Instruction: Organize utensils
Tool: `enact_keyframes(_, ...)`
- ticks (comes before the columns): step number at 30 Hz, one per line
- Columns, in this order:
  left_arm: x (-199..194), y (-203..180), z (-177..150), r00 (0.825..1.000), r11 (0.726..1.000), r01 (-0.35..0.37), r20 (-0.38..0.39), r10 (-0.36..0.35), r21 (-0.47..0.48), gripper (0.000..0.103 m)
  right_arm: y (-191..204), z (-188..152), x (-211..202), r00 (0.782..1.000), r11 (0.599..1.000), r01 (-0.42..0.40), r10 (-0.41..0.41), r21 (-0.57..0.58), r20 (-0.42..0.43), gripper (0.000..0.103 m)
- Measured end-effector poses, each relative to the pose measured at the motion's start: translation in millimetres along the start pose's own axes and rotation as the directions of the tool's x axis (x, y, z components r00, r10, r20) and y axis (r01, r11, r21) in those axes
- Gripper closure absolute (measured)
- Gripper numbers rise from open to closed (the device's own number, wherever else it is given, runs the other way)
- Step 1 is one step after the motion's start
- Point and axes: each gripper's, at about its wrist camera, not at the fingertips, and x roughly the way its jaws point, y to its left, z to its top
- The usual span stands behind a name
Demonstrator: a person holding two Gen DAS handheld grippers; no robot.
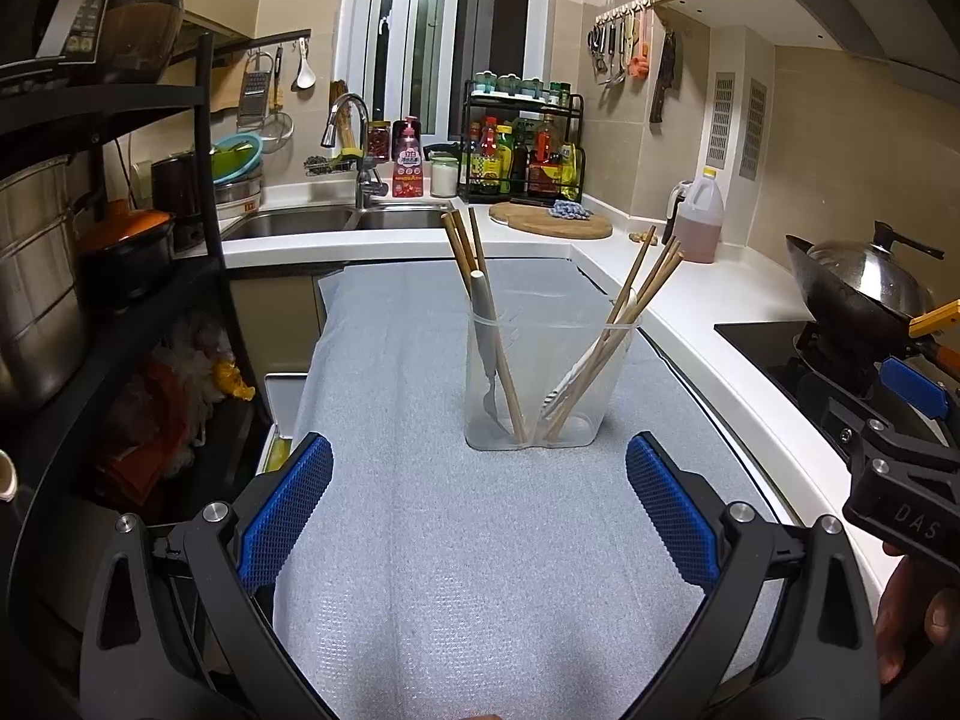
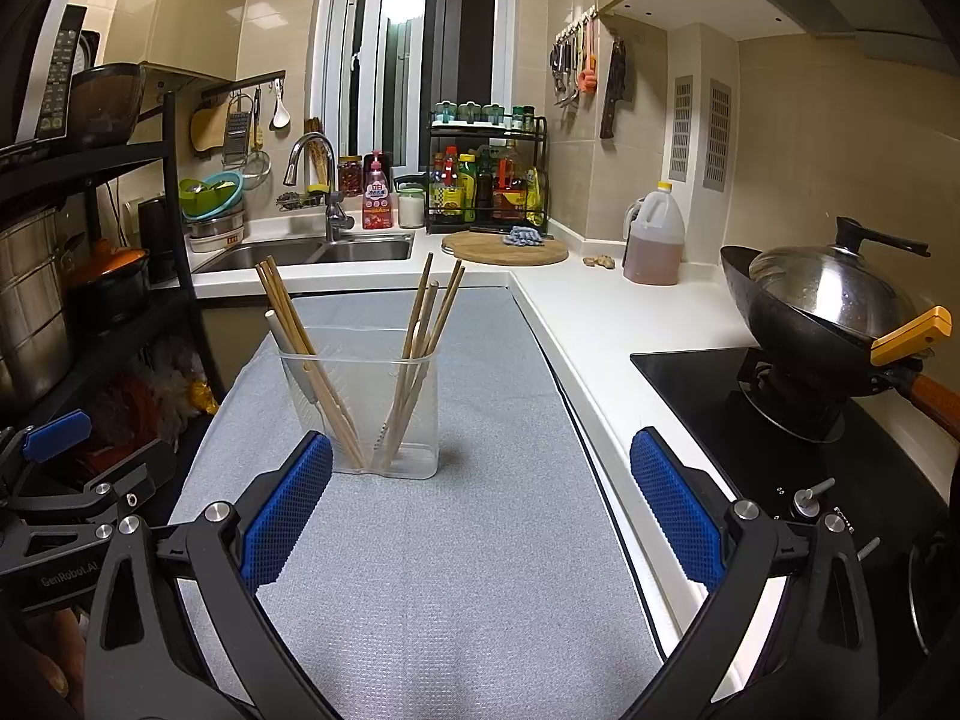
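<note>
A clear plastic two-compartment utensil holder point(image 1: 534, 384) stands upright on the grey mat point(image 1: 420, 540). Its left compartment holds wooden chopsticks point(image 1: 465, 258) and a white-handled utensil point(image 1: 485, 324). Its right compartment holds more chopsticks point(image 1: 645, 282) and another white utensil. The holder also shows in the right wrist view point(image 2: 360, 402). My left gripper point(image 1: 480, 480) is open and empty, just short of the holder. My right gripper point(image 2: 480, 480) is open and empty, to the holder's near right. Each gripper appears at the edge of the other's view.
A wok with a lid point(image 2: 822, 306) sits on the black hob point(image 2: 750, 408) at right. An oil jug point(image 2: 654, 237), a round cutting board point(image 2: 504, 249), a sauce rack point(image 2: 486, 180) and the sink point(image 2: 312, 252) line the back. A black shelf point(image 1: 120, 276) with pots stands left.
</note>
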Motion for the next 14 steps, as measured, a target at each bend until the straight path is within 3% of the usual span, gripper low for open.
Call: enact_keyframes(14, 1.0, -2.3, 0.4, 1.000, 1.000, -0.004, -0.011, 0.004, 0.002, 0.008, 0.0, 0.3, -0.9, 1.000, 1.000, -0.002, 0.002, 0.001, -0.001, 0.005)
